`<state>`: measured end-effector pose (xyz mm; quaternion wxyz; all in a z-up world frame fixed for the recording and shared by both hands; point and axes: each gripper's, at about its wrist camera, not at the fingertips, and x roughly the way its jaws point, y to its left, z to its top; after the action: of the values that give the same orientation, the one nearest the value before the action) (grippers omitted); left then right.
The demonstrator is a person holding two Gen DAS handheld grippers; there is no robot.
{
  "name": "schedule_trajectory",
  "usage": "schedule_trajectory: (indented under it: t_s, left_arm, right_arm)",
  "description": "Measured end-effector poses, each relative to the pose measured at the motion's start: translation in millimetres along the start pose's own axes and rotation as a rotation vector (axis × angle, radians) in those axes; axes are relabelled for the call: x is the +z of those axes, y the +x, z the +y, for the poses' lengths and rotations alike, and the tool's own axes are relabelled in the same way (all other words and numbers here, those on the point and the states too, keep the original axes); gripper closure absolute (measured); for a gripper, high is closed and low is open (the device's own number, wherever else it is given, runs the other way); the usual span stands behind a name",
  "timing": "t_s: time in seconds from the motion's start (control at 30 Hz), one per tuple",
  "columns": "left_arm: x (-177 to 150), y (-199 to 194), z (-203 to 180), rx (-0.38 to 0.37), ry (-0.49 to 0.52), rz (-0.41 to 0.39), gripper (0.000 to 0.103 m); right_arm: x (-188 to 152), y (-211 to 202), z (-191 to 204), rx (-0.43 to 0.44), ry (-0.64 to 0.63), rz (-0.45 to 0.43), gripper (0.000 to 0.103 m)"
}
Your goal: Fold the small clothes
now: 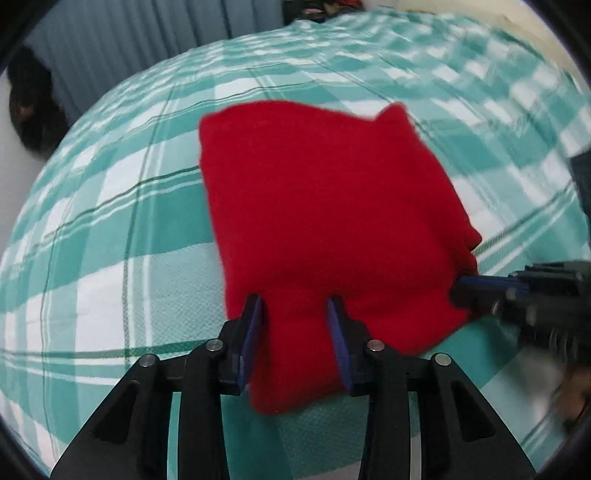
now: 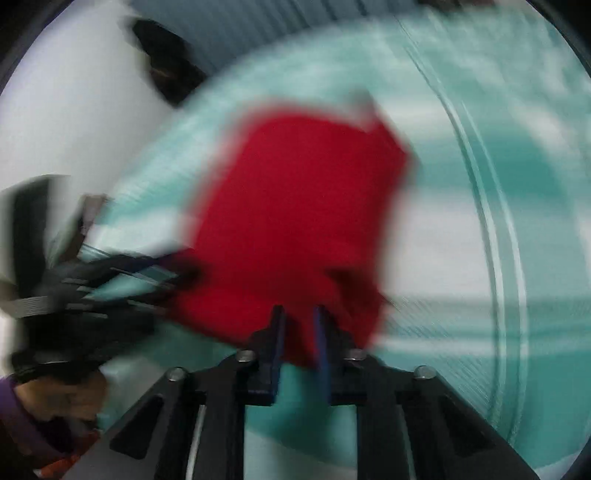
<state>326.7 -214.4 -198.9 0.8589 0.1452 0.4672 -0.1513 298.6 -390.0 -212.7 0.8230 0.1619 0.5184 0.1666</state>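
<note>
A red folded garment lies on a teal and white plaid bedspread. My left gripper straddles its near edge, with the blue-padded fingers set apart and cloth between them. My right gripper is at the garment's near edge in a badly blurred view, its fingers close together around a fold of red cloth. The right gripper also shows at the right of the left wrist view, touching the garment's corner. The left gripper shows blurred at the left of the right wrist view.
The plaid bedspread fills both views. A grey-blue curtain and a dark object stand beyond the far left edge of the bed. The person's purple sleeve is at the lower left.
</note>
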Motion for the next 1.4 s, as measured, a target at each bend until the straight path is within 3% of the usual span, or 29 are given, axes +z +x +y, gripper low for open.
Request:
schedule_trajectory:
  t_s: [0.07,0.1,0.23,0.4,0.47,0.53,0.63,0.77,0.83,0.9,1.13,1.33,1.4]
  left_arm:
    - [1.4,-11.3,-2.3,0.015,0.030,-0.018,0.055]
    - [2.6,-18.9,1.2,-0.001,0.018,-0.029,0.052]
    - [2.0,-38.5,17.8,-0.057,-0.079,-0.093,0.046]
    - [-2.5,-9.0,13.1,-0.028,-0.064,-0.005,0.046]
    - [-6.1,-8.1,11.6,-0.022,-0.054,-0.003,0.046]
    - [-7.6,-13.6,14.1,-0.039,-0.056,-0.002,0.045]
    - [-10.4,-26.9,21.5,-0.053,-0.075,-0.004,0.043]
    - [-11.5,-40.8,32.4,-0.009,-0.117,-0.007,0.033]
    - [-11.6,-41.6,37.0,0.020,-0.137,0.006,0.032]
    - [-13.1,-42.2,41.9,0.050,-0.158,0.021,0.032]
    - [-14.0,-41.7,56.5,0.104,-0.197,0.054,0.032]
    - [-9.9,-42.5,56.6,0.119,-0.177,0.058,0.031]
    - [-10.3,-39.8,58.5,0.116,-0.184,0.062,0.027]
  right_arm:
    - [3.2,-16.2,-15.1,0.057,0.069,-0.031,0.103]
    - [9.6,-30.8,-16.4,0.066,0.076,-0.065,0.094]
    - [59.7,-68.5,-18.8,0.122,0.082,-0.206,0.094]
    - [133.0,-26.5,-10.0,0.192,0.049,-0.208,0.094]
    - [143.5,8.4,-23.1,0.116,0.095,-0.147,0.094]
    - [136.3,37.8,-43.5,-0.064,0.136,-0.041,0.103]
    - [119.8,20.3,-65.1,-0.050,0.207,-0.096,0.103]
    - [101.9,-28.9,-69.0,-0.040,0.219,-0.192,0.089]
    - [94.3,-46.4,-68.8,-0.042,0.214,-0.209,0.059]
    - [82.0,-59.2,-66.5,-0.054,0.208,-0.218,0.039]
    - [49.1,-65.5,-67.9,-0.018,0.238,-0.200,0.039]
    - [47.8,-58.7,-66.7,-0.004,0.246,-0.185,0.038]
    - [49.9,-57.9,-65.4,0.009,0.244,-0.189,0.037]
